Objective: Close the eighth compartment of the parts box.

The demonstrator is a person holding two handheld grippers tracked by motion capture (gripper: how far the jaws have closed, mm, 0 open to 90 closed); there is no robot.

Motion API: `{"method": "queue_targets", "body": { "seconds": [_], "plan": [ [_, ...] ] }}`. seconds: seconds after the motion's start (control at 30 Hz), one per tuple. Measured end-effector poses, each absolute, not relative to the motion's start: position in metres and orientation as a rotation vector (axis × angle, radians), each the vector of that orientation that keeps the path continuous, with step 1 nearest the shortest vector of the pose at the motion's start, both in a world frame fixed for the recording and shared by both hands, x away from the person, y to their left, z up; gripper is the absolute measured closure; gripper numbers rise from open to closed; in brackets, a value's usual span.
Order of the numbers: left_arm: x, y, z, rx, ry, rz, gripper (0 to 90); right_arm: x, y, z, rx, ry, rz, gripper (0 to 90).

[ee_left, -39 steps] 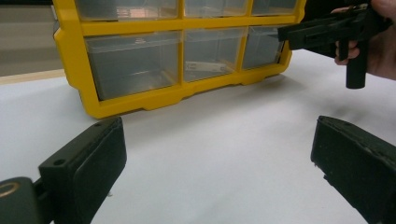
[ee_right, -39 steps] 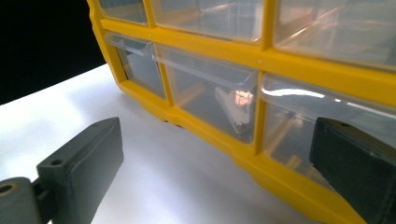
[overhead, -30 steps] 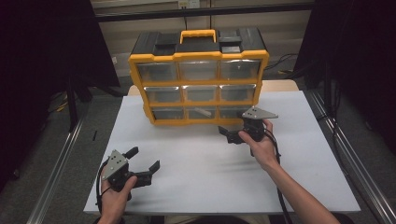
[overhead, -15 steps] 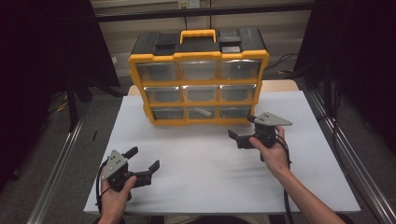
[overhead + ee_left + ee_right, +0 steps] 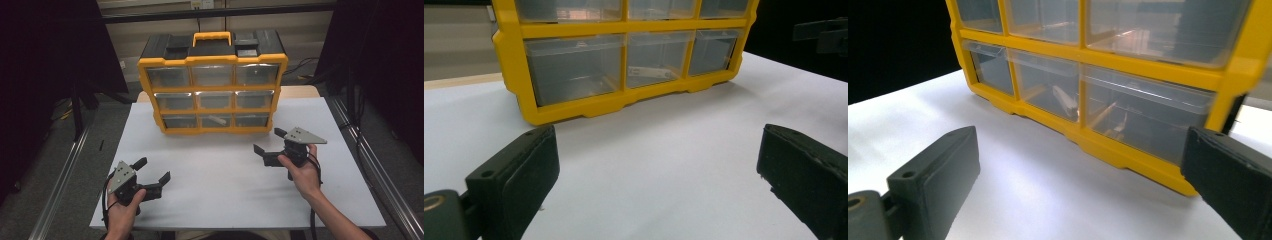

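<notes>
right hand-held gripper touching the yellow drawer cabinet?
Apart. The high view shows bare white table between the right hand-held gripper and the yellow drawer cabinet; its jaws stand open, holding nothing.

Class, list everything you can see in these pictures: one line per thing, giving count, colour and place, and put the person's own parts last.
Drawer cabinet: one, yellow frame with black top, far middle of the table.
Carry handle: one, yellow, on the cabinet's top.
Drawers: nine, clear, three rows of three, all shut.
Small pale item: one, inside the bottom middle drawer.
Table: one, white, under everything.
Left gripper: one, black, near left of the table, open and holding nothing.
Right gripper: one, black, right of the cabinet's front, open and holding nothing.
Hands: two, each holding a gripper.
</notes>
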State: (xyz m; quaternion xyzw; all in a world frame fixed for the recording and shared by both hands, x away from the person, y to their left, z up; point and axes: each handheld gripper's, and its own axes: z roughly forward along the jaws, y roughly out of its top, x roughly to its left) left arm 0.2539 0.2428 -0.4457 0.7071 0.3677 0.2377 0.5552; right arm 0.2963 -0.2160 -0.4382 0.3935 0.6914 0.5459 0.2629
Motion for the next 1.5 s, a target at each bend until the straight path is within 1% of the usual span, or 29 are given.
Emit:
{"method": "queue_targets", "body": {
  "seconds": [0.57, 1.2, 1.3, 1.5],
  "plan": [
    [0.253, 0.244, -0.445, 1.669, 0.864, 0.568, 3.5, 0.256, -0.257, -0.44, 1.126, 1.807, 1.46, 2.1],
    [0.253, 0.244, -0.446, 1.673, 0.873, 0.572, 3.2, 0.216, -0.295, -0.451, 1.206, 1.766, 1.392, 1.7],
    [0.254, 0.243, -0.447, 1.673, 0.873, 0.569, 3.2, 0.213, -0.298, -0.453, 1.205, 1.769, 1.372, 1.7],
    [0.255, 0.243, -0.446, 1.677, 0.862, 0.565, 3.2, 0.22, -0.298, -0.454, 1.204, 1.76, 1.375, 1.5]
  ]
}}
